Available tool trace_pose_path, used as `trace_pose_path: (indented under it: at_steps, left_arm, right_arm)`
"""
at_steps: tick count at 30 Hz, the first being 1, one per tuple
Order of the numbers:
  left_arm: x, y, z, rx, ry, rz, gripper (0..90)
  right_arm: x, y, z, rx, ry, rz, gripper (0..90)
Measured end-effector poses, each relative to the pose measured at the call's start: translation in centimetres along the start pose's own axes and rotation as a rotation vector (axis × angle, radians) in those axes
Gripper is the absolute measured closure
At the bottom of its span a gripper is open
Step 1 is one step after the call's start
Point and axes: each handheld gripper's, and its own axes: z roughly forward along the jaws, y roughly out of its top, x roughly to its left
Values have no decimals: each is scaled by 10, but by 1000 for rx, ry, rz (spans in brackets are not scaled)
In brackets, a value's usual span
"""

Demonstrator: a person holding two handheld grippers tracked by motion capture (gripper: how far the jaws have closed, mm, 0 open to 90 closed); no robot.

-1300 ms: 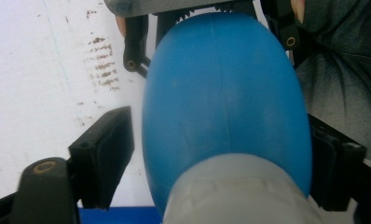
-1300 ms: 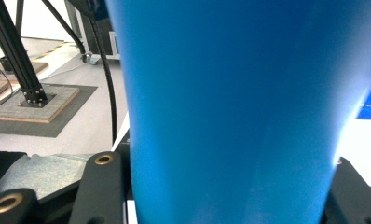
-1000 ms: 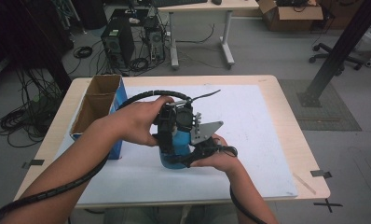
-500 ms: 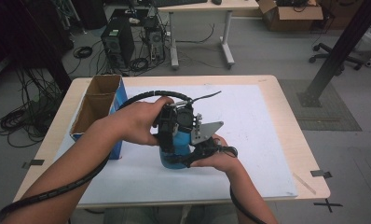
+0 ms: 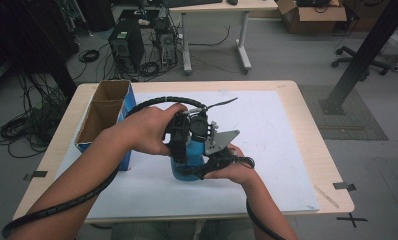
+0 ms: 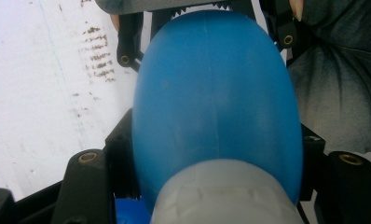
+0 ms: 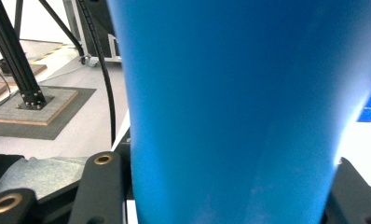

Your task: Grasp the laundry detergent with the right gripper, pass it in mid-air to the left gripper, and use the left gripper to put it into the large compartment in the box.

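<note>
The blue bottle point(image 5: 186, 162) stands upright on the white sheet point(image 5: 267, 125) that covers the counter point(image 5: 312, 110), caught between the two hand-held grippers. In the left hand-held gripper view its rounded blue body point(image 6: 214, 107) bulges up between the black jaws, with a pale grey cap or neck point(image 6: 225, 191) at the bottom edge, nearest the camera. The left hand-held gripper point(image 5: 179, 137) comes down on the bottle from above; its jaws have just been closing and now clench the bottle's upper part, pressing on both sides. The right hand-held gripper point(image 5: 207, 162) grasps the bottle lower down, from the side nearer the person, and in its own view the blue wall point(image 7: 239, 102) rises between the jaws, touching both. A grey three-cornered plate point(image 5: 222, 140) sits on top of the right hand-held gripper, just beside the left one. The left hand point(image 5: 149, 130) wraps the left hand-held gripper's body, and the right hand point(image 5: 234, 170) cups the other from below. A black ribbed cable point(image 5: 152, 102) arcs away from the left hand-held gripper. Beyond the left hand, well apart from the bottle, an open cardboard box with blue sides point(image 5: 104, 117) stands at the counter's edge.
</note>
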Motion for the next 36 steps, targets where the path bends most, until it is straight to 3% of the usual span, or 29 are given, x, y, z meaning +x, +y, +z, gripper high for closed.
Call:
trace_pose_path:
  at_steps: [12, 17, 28, 36]
  left_arm:
    - [-1, 1, -2, 2, 12, 5, 382]
    - [0, 1, -6, 11, 22, -5, 382]
    - [4, 1, -10, 18, 43, -22, 382]
    - [5, 3, -13, 25, 38, -32, 382]
  right_arm:
    - [-1, -2, 0, -27, -7, -26, 436]
    - [0, -1, -1, -39, -18, -27, 375]
    - [0, -3, -12, -67, -66, 23, 218]
    - [-1, -1, -14, -63, -73, 27, 174]
